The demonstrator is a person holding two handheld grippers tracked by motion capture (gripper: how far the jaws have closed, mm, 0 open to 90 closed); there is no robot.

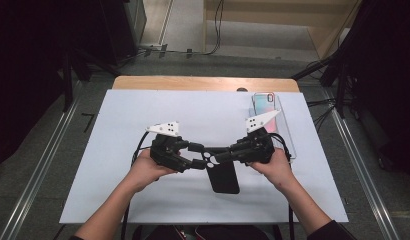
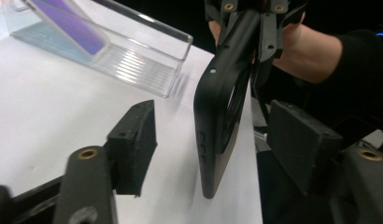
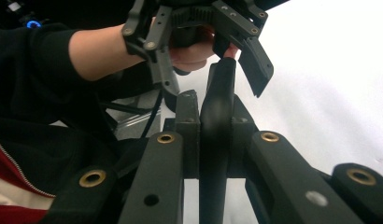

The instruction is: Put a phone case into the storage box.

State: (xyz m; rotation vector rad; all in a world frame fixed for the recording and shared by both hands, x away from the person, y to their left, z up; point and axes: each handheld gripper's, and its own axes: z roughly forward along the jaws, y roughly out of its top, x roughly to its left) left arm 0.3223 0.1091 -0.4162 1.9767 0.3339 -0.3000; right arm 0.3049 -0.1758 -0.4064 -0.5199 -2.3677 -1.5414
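A black phone case (image 1: pixel 223 176), matte and rounded at the corners, sits at 6 o'clock on the smooth white table sheet (image 1: pixel 123 115). The right gripper (image 1: pixel 219 156), at 3 o'clock of it, pinches its edge flat between both black pads. The left gripper (image 1: pixel 207 157), reaching in from 9 o'clock, has its blocky ribbed jaws spread either side of the case, clear of it. At 1 o'clock lies a clear ridged acrylic stand (image 1: pixel 284 131) bearing a glossy iridescent case (image 1: pixel 263 104) that leans tilted against it
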